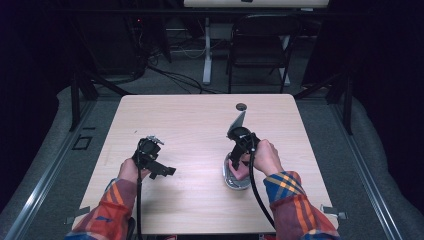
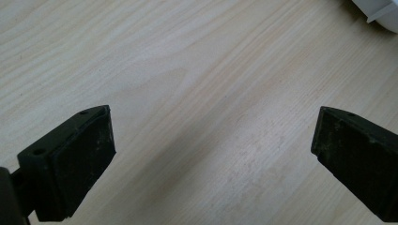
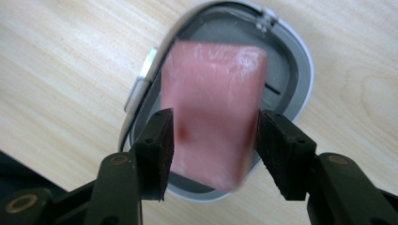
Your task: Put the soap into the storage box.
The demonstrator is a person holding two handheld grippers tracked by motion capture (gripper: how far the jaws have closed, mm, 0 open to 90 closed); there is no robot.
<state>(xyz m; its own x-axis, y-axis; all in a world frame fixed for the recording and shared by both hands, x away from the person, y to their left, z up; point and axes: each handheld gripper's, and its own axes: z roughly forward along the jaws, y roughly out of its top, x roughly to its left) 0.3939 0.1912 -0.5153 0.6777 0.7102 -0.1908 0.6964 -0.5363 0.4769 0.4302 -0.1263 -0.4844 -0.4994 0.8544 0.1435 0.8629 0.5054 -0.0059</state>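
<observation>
Plaid sleeves [image 1: 112, 210] come in at the bottom of the high view, one gripper in each hand.

Left gripper [image 1: 150, 157] sits over the left half of the worktop [image 1: 190, 130]. Its fingers [image 2: 77, 161] are spread wide, nothing between them, bare wood grain underneath in the left gripper view. A white edge [image 2: 378, 11] pokes in at the top right corner of that view; can't tell what it is from there.

Right gripper [image 3: 213, 150] is over the soap dish [image 3: 300, 70], right of centre on the worktop. Dish is an oval container, white outer rim, grey inner tray with a slot visible. Pink soap bar [image 3: 211, 112] is inside the dish outline, covering most of the grey tray. Right fingers [image 3: 157, 150] are clenched on the bar, one pad on each long side, pressing its near end. Whether the bar rests on the tray or is lifted off it, can't tell; it looks slightly blurred.

In the high view the same dish shows just below the right hand [image 1: 265, 157], pink visible inside it. Grey plate [image 1: 239, 121] stands up on top of the right gripper. Small dark round disc [image 1: 241, 106] lies further back on the worktop, well apart from the dish.
</observation>
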